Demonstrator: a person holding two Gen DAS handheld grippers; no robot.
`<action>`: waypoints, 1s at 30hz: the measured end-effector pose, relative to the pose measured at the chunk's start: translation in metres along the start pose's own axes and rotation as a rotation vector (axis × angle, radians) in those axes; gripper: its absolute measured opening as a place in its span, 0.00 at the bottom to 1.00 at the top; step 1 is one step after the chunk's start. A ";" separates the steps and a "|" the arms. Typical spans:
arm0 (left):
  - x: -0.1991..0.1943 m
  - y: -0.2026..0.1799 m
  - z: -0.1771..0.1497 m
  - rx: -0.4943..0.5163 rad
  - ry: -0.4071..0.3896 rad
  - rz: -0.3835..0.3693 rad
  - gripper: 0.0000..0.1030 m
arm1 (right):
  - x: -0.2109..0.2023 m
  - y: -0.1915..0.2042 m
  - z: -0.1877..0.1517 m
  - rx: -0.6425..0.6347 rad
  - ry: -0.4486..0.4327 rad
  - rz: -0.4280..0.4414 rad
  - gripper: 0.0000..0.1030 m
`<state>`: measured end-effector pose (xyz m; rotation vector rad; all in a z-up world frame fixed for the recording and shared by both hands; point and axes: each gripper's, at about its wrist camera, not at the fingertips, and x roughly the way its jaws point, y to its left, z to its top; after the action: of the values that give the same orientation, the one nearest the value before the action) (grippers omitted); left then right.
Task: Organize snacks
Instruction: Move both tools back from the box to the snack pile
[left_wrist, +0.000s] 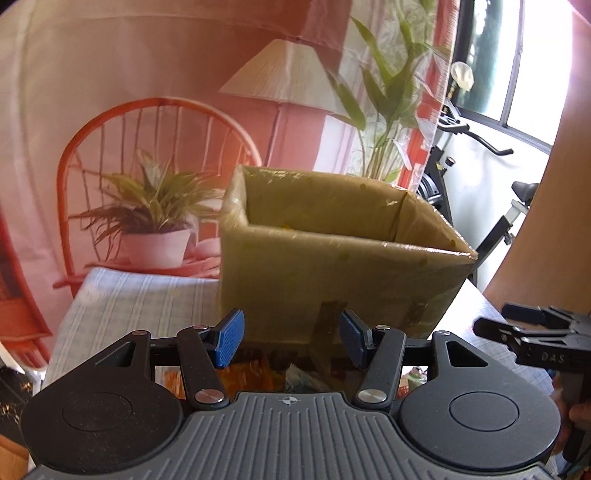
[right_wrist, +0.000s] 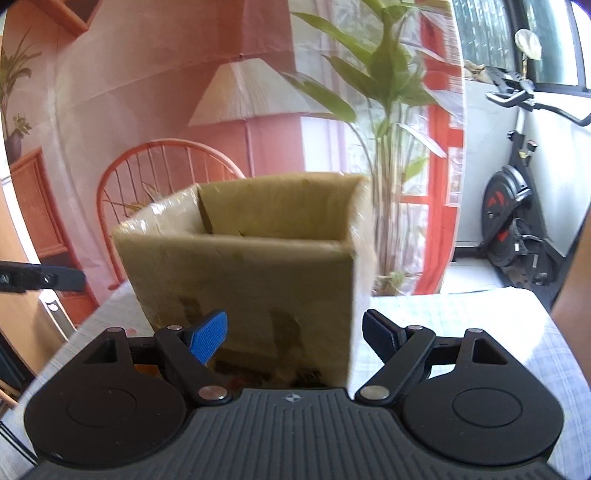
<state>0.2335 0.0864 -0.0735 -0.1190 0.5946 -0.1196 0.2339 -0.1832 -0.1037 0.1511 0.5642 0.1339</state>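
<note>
The left hand-held gripper (left_wrist: 291, 338) and right hand-held gripper (right_wrist: 293, 334) both stand spread, pinching nothing. Crinkly, colourful snack packets (left_wrist: 258, 373) lie below the pads, before the open brown cardboard box (left_wrist: 332, 266) on the checked-cloth bench (left_wrist: 129, 302). We judge them light, soft and slippery; pinch a sealed edge.

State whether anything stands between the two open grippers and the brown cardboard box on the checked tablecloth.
Nothing visible does. The left gripper and the right gripper, both open and empty, face the brown cardboard box directly. Only colourful snack packets lie low at its foot, partly hidden behind the grippers.
</note>
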 end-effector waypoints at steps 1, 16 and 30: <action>0.000 0.003 -0.004 -0.009 0.001 0.007 0.58 | -0.002 -0.001 -0.005 0.005 0.004 -0.002 0.81; -0.001 0.043 -0.049 -0.127 0.072 0.073 0.58 | -0.012 -0.010 -0.064 0.095 0.101 -0.048 0.81; 0.018 -0.006 -0.073 -0.090 0.130 -0.039 0.58 | -0.027 -0.035 -0.088 0.166 0.143 -0.098 0.83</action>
<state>0.2070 0.0724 -0.1429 -0.2109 0.7278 -0.1390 0.1667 -0.2128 -0.1698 0.2762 0.7238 0.0019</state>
